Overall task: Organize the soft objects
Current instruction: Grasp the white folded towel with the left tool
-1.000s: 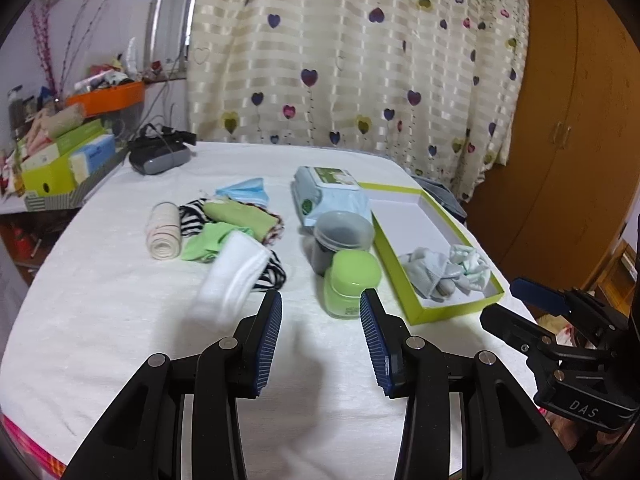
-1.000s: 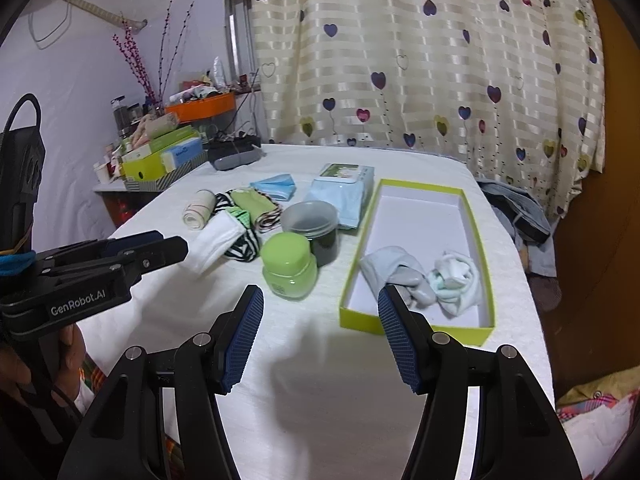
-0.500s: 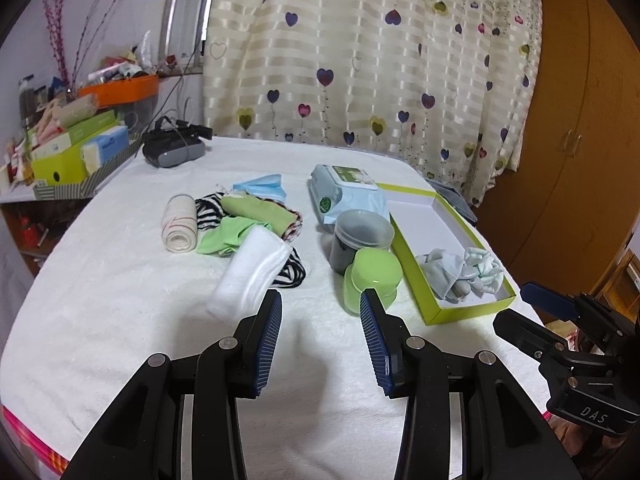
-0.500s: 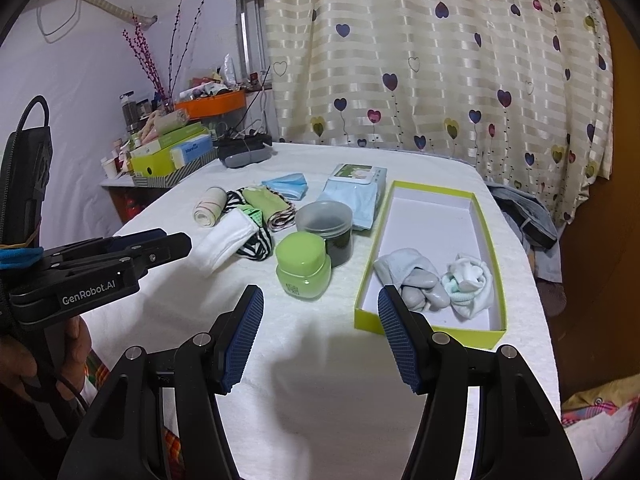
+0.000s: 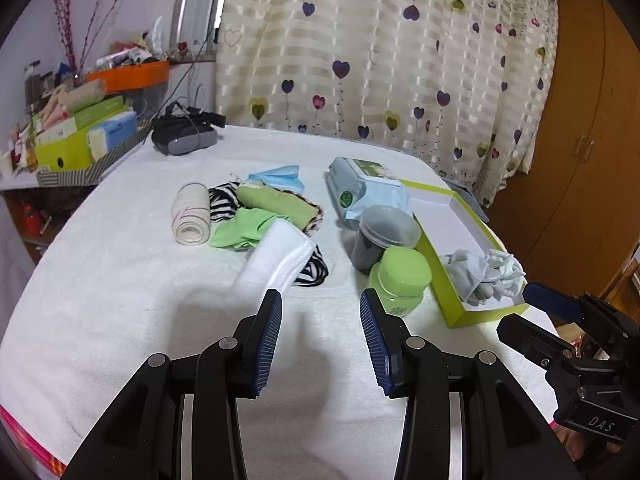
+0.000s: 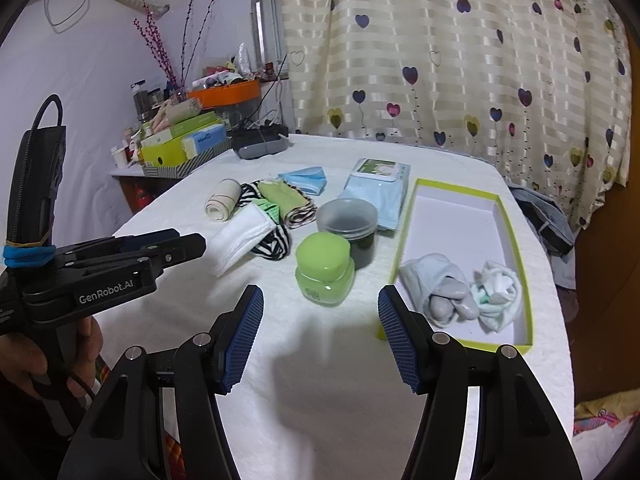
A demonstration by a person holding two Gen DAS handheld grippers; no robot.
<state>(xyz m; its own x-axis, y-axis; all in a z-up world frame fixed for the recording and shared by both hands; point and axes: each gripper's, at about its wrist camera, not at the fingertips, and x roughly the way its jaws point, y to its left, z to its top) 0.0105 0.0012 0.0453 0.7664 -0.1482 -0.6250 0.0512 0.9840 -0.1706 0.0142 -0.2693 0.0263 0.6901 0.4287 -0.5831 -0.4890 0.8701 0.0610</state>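
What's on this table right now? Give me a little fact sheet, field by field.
Surface: table under a white cloth
Box: green-edged tray, two bundled socks inside
Loose soft items: white folded cloth, beige roll, green and striped fabrics
Hard items: green jar, dark lidded tub
Tongs: left tongs and right tongs open, empty

It was a lived-in home room: a heart-print curtain (image 5: pixel 400 60) hung behind the towel-covered tabletop (image 5: pixel 120 280), a wooden wardrobe (image 5: pixel 592 140) stood right, and a cluttered side shelf (image 6: pixel 180 156) held household boxes.
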